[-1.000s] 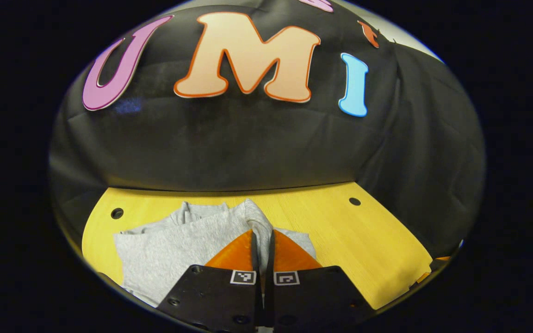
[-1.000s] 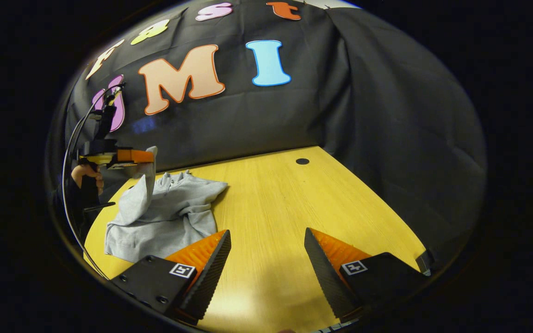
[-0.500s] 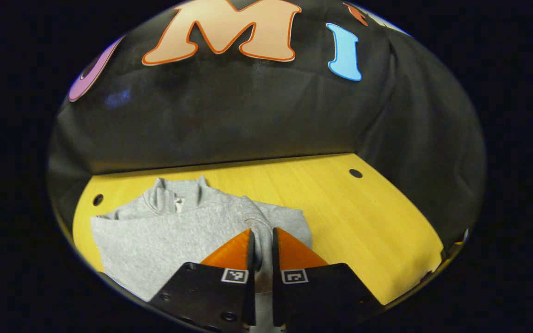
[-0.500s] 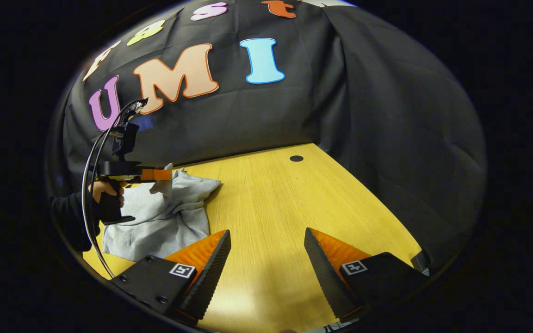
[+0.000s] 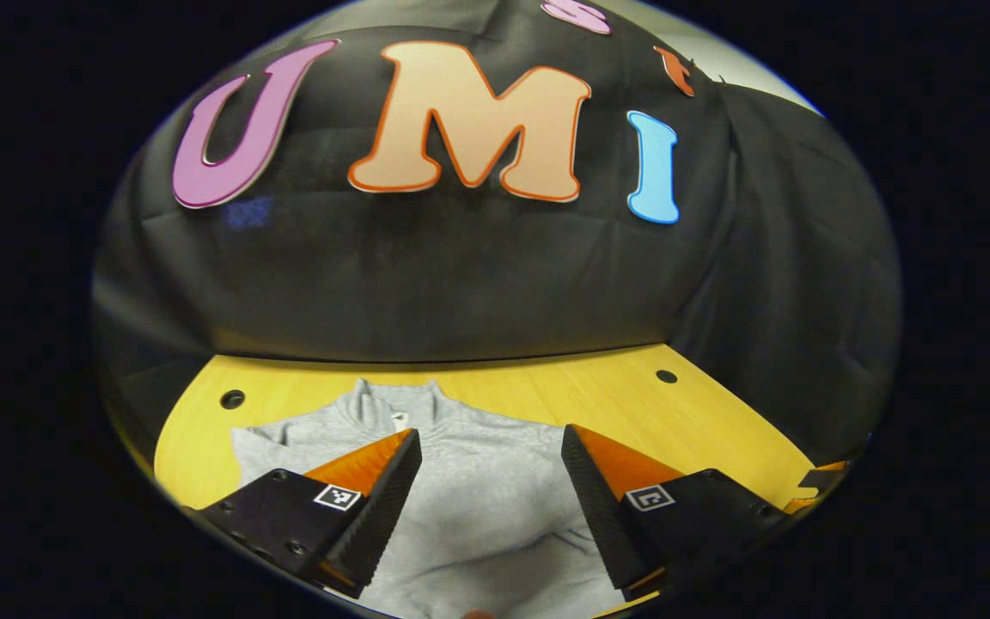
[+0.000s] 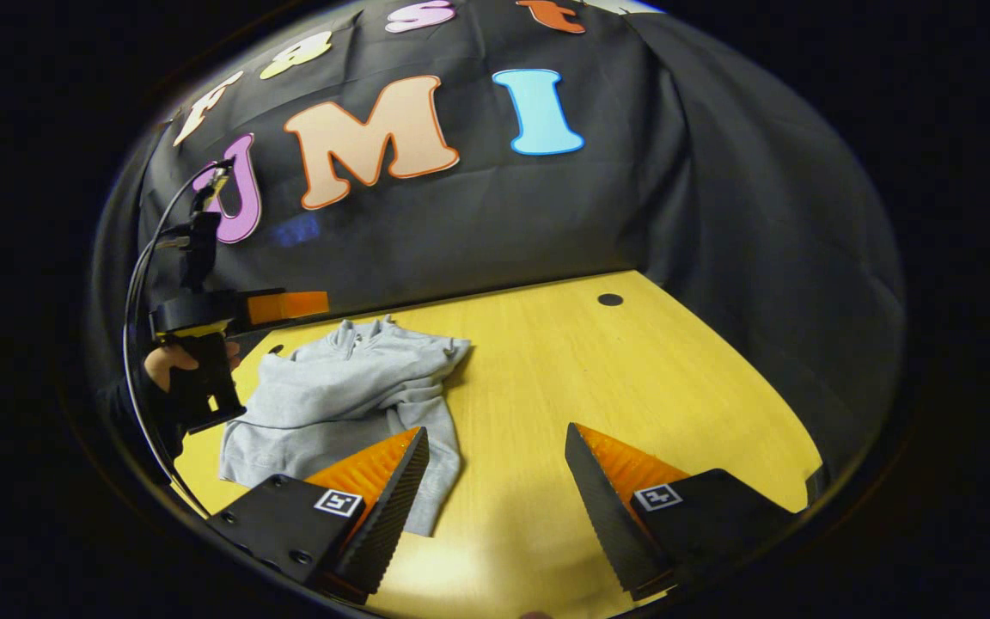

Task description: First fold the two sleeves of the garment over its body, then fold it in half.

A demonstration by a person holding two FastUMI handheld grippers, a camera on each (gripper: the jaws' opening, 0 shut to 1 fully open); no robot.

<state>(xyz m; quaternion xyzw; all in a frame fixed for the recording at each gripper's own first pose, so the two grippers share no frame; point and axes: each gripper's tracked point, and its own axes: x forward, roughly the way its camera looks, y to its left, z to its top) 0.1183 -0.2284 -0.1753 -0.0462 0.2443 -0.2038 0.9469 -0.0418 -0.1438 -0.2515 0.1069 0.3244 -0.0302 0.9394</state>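
Observation:
A grey sweatshirt (image 5: 478, 490) lies flat on the yellow table (image 5: 718, 438), its collar (image 5: 396, 404) toward the far wall. My left gripper (image 5: 491, 432) hovers open above the sweatshirt's body with nothing between its fingers. In the right gripper view the same sweatshirt (image 6: 349, 395) lies at the left, one sleeve (image 6: 436, 481) trailing toward the near edge. Above its left side hangs the left gripper (image 6: 321, 303), held by a hand (image 6: 160, 365). My right gripper (image 6: 496, 428) stands open over bare table, to the right of the garment.
Black cloth walls close off the back and the right of the table (image 6: 632, 370). Small dark holes mark the tabletop: two in the left gripper view (image 5: 232, 399) (image 5: 666, 376) and one in the right gripper view (image 6: 609, 299). A cable (image 6: 138, 275) loops from the left gripper.
The left gripper was shut on a lifted sleeve; it has opened and let go, and the sleeve now lies on the garment. The right gripper stayed open, barely shifting.

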